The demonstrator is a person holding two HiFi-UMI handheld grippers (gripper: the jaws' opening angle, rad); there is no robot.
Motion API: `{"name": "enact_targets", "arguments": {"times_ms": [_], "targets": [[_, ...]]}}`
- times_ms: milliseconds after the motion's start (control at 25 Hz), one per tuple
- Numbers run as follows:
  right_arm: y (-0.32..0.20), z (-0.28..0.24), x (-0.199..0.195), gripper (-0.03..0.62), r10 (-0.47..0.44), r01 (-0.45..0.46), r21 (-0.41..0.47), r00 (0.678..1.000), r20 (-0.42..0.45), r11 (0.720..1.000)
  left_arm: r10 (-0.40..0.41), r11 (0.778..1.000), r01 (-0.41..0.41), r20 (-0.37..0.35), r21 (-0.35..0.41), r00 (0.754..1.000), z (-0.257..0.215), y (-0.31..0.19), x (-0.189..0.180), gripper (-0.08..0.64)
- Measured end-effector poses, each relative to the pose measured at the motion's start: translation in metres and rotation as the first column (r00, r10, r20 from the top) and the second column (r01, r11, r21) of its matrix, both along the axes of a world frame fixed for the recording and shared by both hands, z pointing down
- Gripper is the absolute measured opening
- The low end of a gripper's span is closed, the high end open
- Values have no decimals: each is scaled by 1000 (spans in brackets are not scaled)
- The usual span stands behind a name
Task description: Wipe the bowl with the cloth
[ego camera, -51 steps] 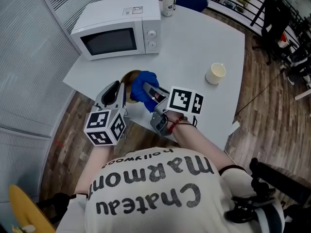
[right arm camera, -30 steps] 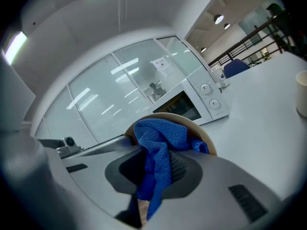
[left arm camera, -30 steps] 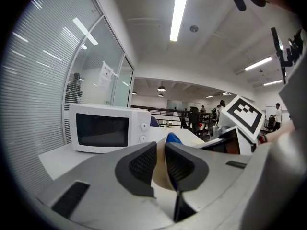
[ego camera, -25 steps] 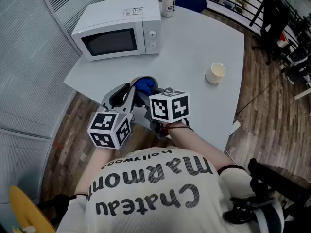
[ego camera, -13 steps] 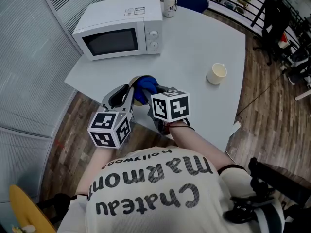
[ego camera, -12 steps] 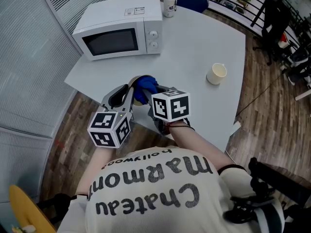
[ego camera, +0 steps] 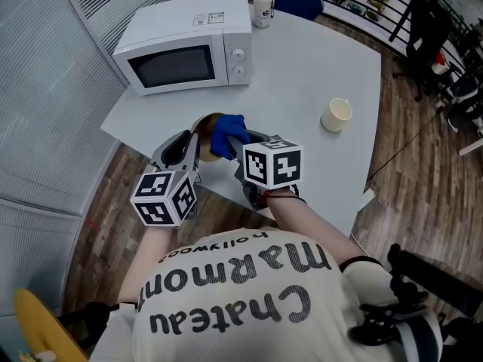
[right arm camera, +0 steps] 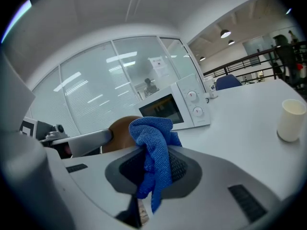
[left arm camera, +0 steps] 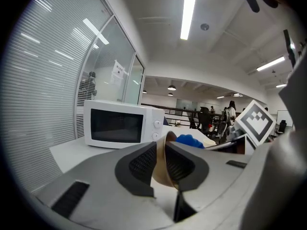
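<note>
though unclear overhead, bowl (left arm camera: pixel 159 169) rim between left tongs (left arm camera: pixel 162 150)

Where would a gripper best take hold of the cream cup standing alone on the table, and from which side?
Probably across its side wall at mid-height, coming in level from the person's side. The cup stands upright, mouth up, with bare table all round it, so both jaws can straddle it. A rim pinch from above might also work.
</note>
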State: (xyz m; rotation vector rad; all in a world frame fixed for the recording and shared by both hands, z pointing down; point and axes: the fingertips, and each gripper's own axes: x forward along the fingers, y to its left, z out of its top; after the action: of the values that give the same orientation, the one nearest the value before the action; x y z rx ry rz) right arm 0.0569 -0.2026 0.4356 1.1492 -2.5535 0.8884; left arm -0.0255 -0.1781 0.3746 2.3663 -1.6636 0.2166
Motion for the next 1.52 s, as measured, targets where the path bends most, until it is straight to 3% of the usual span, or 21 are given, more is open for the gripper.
{"name": "enact_targets", "arguments": {"times_ms": [200, 440, 560, 640, 720, 800, 920, 1000, 1120, 1200, 1360, 1520], "targets": [[-4, -6, 13, 61, 43, -43, 7, 999, 13, 999, -43, 999, 43, -6, 3, 999, -2, -1, -14, 58], [0, -53, 6, 61, 1, -12, 97, 994, 111, 995, -82, 997, 82, -40, 6, 996, -6, -5, -23, 55], [10, -88, -9, 61, -91, 53, 164, 968, 234, 985, -79, 997, 80, -60, 8, 995, -8, -6, -23, 37], [21, -106, -25, 61, -191, 130, 202, 928, 320, 971, -73, 997, 75, -66, 15, 995, -10, -6, -21, 35], [35, -112, -42, 61, -290, 222, 221, 888, 356, 950, -59, 998, 61, -65, 29, 996, -13, -7, -16, 35], [44, -108, -54, 61, -349, 286, 222, 870, 348, 932, -39, 998, 43, -83, 47, 996, -17, -6, -10, 35], [41, -97, -56, 61, -322, 274, 176, 873, 367, 945, -14, 998, 23, -148, 65, 989, -22, -2, -8, 28], [31, -84, -48, 61, -249, 219, 123, 899, 361, 968, 8, 996, 7, -169, 87, 986, -27, 1, -7, 29], [23, -67, -43, 61, -176, 158, 84, 939, 296, 984, 30, 993, -15, -126, 117, 992, -31, 7, -2, 37], [24, -60, -47, 61, -161, 151, 58, 947, 277, 987, 31, 992, -18, -97, 127, 995, -30, 12, -1, 37], [35, -47, -75, 61, -151, 181, -57, 925, 348, 982, 21, 994, -14, -67, 109, 998, -23, 22, -17, 38], [48, -38, -118, 61, -171, 268, -164, 879, 445, 949, -18, 996, 25, -81, 81, 997, -17, 29, -54, 38]]}}
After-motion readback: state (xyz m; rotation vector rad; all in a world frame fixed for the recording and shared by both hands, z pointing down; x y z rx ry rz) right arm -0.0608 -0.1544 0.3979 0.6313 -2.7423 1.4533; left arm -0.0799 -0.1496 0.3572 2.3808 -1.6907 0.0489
